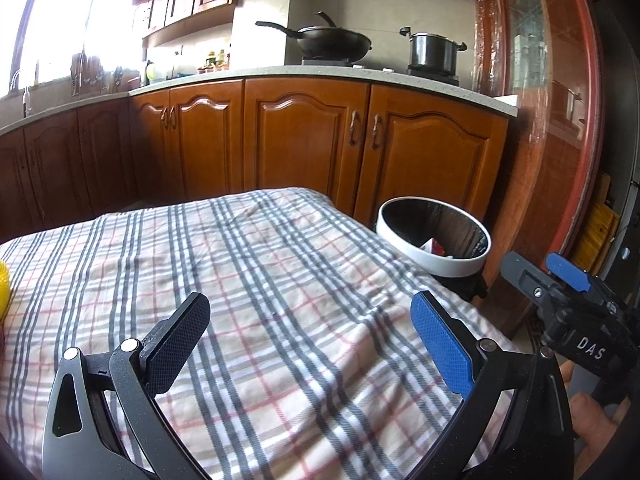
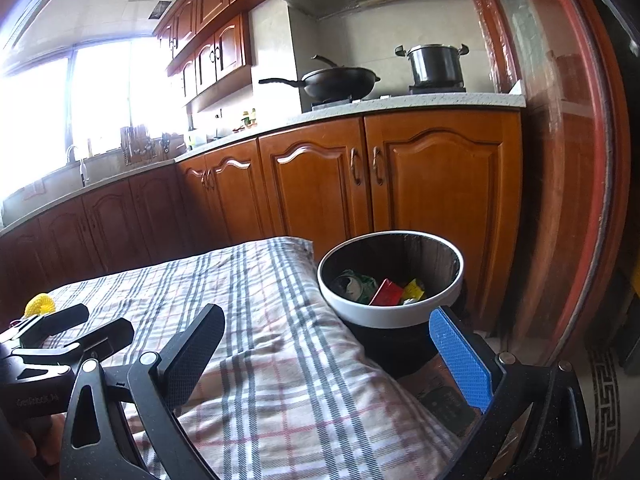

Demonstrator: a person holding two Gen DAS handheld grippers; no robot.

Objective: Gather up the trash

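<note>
Plaid tablecloth (image 1: 280, 280) almost bare. Trash bin (image 2: 390, 314) ahead of my right gripper (image 2: 336, 356) holds wrappers. Both grippers wide, empty. Yellow object (image 2: 40, 305) left of my left gripper (image 1: 320, 344), maybe remaining.

Yellow object (image 1: 3, 288) — frame edge cutting it off; bin (image 2: 390, 316) base hiding behind the plaid cloth (image 2: 260, 320) — trash (image 2: 384, 292) labels unreadable.

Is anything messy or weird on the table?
Nothing looks spilled or broken. The checked cloth is a bit wrinkled, and one yellow thing sits at its far left edge. Trash is in the bin.
</note>
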